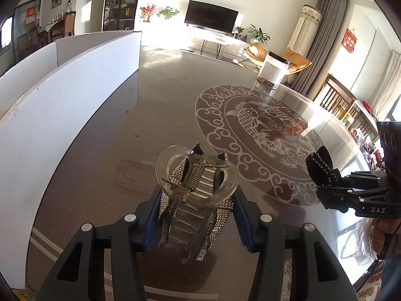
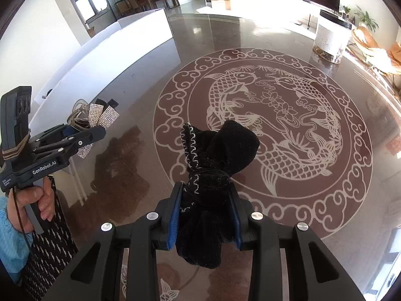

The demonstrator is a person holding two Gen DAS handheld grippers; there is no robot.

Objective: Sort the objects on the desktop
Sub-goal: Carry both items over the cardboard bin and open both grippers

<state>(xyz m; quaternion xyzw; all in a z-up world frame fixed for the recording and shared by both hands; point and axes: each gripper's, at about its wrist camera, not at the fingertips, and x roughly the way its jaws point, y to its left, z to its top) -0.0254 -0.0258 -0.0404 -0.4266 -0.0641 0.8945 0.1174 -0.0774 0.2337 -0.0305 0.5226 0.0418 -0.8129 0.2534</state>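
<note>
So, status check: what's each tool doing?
Left tool shut on hair claw. Right tool shut on black velvet bow. Both above the table, nothing blocking.

Glossy glass table (image 2: 140,80); velvet bow (image 2: 215,165); rhinestone clip (image 1: 195,198).

1. Wide bare stretch of glass table (image 2: 140,92) ahead of both grippers, over the fish medallion (image 2: 263,135); open passage there.
2. Walled on the left by a white box (image 1: 75,95), long side running along the table edge; no way through, only over its rim.
3. Blocked at the far right by a clear jar (image 1: 274,71) with a dark lid, well apart from everything else.
4. Crowded near the front: left gripper (image 1: 195,215) filled by a hair clip (image 1: 195,188), right gripper (image 2: 205,223) filled by a black velvet bow (image 2: 213,175), an open gap between them.
</note>
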